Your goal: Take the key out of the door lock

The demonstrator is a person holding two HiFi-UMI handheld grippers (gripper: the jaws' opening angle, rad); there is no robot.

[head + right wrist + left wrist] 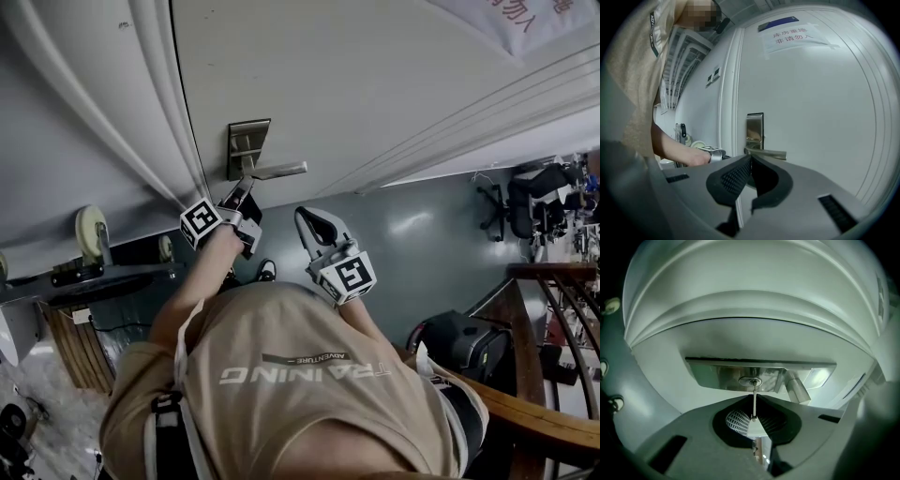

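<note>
The left gripper [755, 398] was closed on the key [753, 391], its jaws meeting round the thin metal so that the key ran up the seam between the two pads [738, 422] and out past the tips. The free end of the key lay back between the pads, toward the gripper body, and the other end sat in the keyhole [750, 380] just beyond the jaw tips. The key was therefore not yet out of the lock. The keyhole was set in a bright metal lock plate [717, 376], with the lever handle [798, 389] just to its right in the left gripper view. The right gripper [750, 158] hung back from the door [375, 84], its jaws together and holding nothing, well apart from the plate and idle. For the withdrawal, the judgement is that the left gripper should draw straight back along the line of the key, square to the plate, with the grip kept firm; any sideways or twisting pull would probably bind the blade in the cylinder or let the thin metal slip between the pads. Whether the key stood at its release position could not be told from these views.
</note>
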